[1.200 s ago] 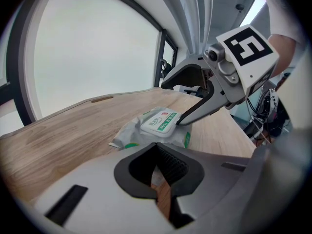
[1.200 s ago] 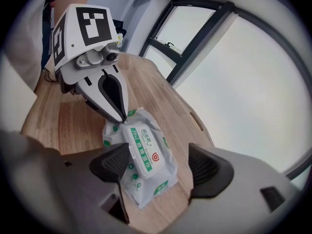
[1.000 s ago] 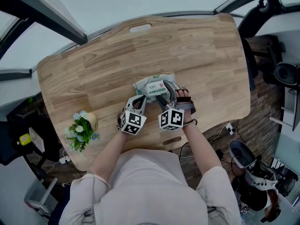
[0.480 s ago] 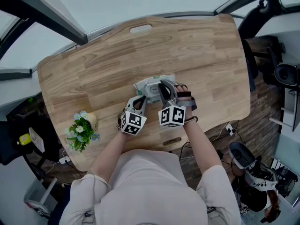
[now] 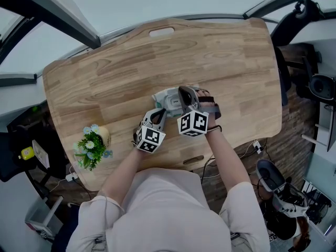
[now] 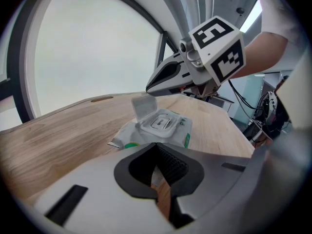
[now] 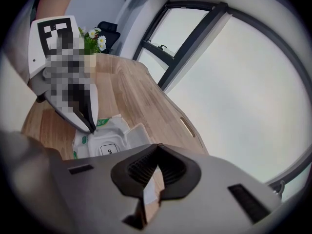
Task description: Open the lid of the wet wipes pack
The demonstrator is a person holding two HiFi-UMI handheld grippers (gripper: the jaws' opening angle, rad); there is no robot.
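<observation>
The wooden table (image 5: 226, 56) is being occupied, near its left front edge, by a small pot of white and blue flowers (image 5: 92, 147).

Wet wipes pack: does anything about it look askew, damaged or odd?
Nothing stands out. The wet wipes pack lies flat on the table, wrapper slightly wrinkled, its lid flipped up and standing open as intended. No wipes pulled out or spilled.

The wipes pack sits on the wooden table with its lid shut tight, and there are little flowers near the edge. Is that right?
Not quite. The lid is not shut: it is flipped up and open, as the left gripper view shows. The rest holds: the wet wipes pack sits on the wooden table, with little flowers near the edge.
</observation>
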